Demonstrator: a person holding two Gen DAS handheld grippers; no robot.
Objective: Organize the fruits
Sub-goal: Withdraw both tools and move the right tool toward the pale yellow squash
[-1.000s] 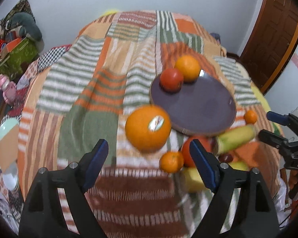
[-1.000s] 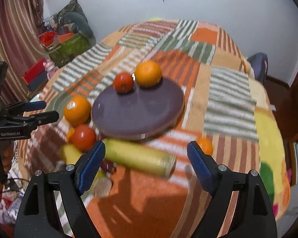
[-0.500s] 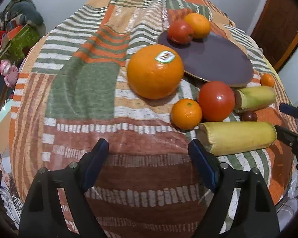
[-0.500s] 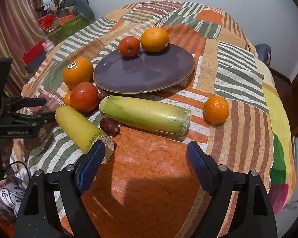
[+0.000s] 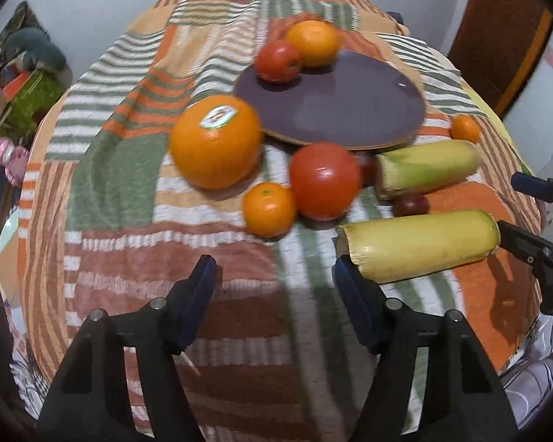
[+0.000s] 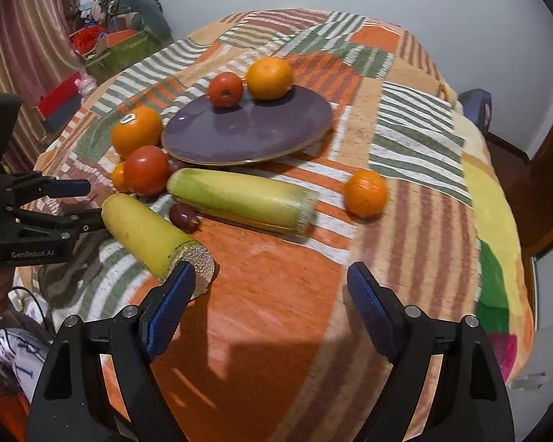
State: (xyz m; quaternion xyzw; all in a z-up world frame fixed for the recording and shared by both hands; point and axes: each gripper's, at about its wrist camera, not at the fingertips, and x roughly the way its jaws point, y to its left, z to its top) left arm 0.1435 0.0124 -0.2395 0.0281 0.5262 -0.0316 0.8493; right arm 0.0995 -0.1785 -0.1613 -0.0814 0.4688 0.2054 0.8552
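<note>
A purple plate (image 5: 350,110) (image 6: 247,129) lies on the patchwork blanket with a red tomato (image 5: 278,60) (image 6: 225,89) and an orange (image 5: 313,43) (image 6: 270,77) at its far rim. In front lie a big stickered orange (image 5: 215,141) (image 6: 136,131), a tomato (image 5: 324,180) (image 6: 146,170), a small mandarin (image 5: 269,209), two yellow-green corn cobs (image 5: 420,245) (image 5: 427,167) (image 6: 239,200) (image 6: 151,237), a dark plum (image 6: 183,216) and another mandarin (image 6: 365,193) (image 5: 464,129). My left gripper (image 5: 274,281) is open, just short of the small mandarin. My right gripper (image 6: 269,289) is open over bare blanket.
The blanket (image 6: 405,154) covers a bed that drops off at the near and right edges. Cluttered boxes and toys (image 6: 110,48) stand at the far left. A wooden door (image 5: 497,37) is at the right.
Both grippers have pulled back and tilted up a little, so the fruit sits slightly farther off. Both stay open. No fruit has moved.
</note>
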